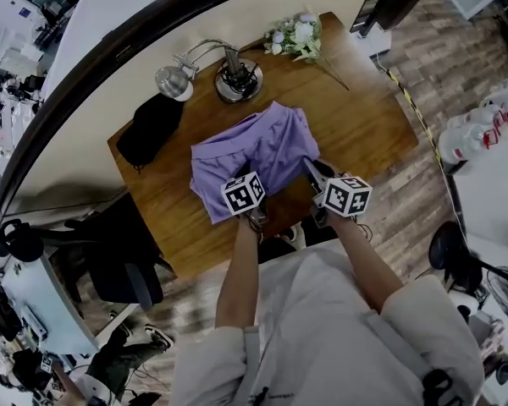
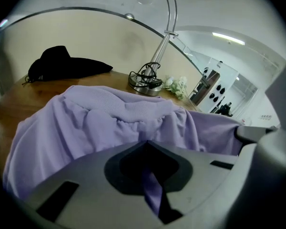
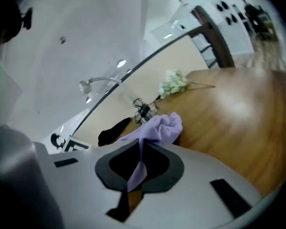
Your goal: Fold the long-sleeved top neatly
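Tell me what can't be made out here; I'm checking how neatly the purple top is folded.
- Sleeves of the purple top: no view shows them apart from the bunched cloth.
- Its near edge: head view, behind the left gripper and right gripper.
- Black thing: head view, too dark to identify.

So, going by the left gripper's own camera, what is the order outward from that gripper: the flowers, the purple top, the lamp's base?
1. The purple top, pinched in the left gripper and heaped right in front of it.
2. The lamp base, just behind the top, near the middle.
3. The white flowers, farther back on the table, to the right of the base.
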Motion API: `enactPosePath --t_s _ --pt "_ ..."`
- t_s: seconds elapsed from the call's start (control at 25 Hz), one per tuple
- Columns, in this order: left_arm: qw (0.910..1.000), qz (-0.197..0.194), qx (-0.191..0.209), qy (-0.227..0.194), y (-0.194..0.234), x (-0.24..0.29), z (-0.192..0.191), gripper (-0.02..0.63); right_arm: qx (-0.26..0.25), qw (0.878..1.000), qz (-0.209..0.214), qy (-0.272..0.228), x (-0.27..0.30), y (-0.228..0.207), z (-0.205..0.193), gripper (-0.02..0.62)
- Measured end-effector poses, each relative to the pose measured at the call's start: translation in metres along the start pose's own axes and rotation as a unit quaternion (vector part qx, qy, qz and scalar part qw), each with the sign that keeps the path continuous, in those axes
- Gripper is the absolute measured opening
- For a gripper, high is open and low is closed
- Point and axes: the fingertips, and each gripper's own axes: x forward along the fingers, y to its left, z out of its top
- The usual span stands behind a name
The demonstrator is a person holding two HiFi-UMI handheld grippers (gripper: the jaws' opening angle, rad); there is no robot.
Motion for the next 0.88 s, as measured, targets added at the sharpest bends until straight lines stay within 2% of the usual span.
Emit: enactPosePath --t_s 0.12,0.24,0.4,0.56,0.64,0.72,0.88 --pt "0.9985 -0.037 -0.033 -0.024 0.002 -0.023 0.009 0.026 -0.131 0.99 0.045 0.024 0.007 0.045 0.01 0.018" --pt "0.9977 -0.032 -0.037 -0.046 0.023 -0.055 0.012 0.026 -0.233 0.968 0.085 0.045 0.016 0.086 0.009 0.019" --pt "0.998 -0.003 -0.028 -0.056 0.065 -0.092 0.006 0.026 -0.331 0.933 0.123 0.064 0.028 0.131 -0.006 0.019" --pt "0.9977 0.019 -0.026 -0.059 0.095 -0.116 -0.007 0.026 -0.399 0.9 0.152 0.083 0.045 0.164 -0.031 0.02" --pt "0.9963 0.031 -0.044 -0.066 0.112 -0.128 -0.015 0.026 -0.436 0.878 0.173 0.097 0.053 0.184 -0.049 0.02" --pt "0.9935 0.038 -0.074 -0.078 0.125 -0.138 -0.023 0.026 -0.475 0.851 0.195 0.113 0.06 0.202 -0.07 0.02" --pt "0.9872 0.043 -0.122 -0.093 0.142 -0.152 -0.044 0.026 -0.556 0.781 0.224 0.175 0.075 0.223 -0.132 0.02"
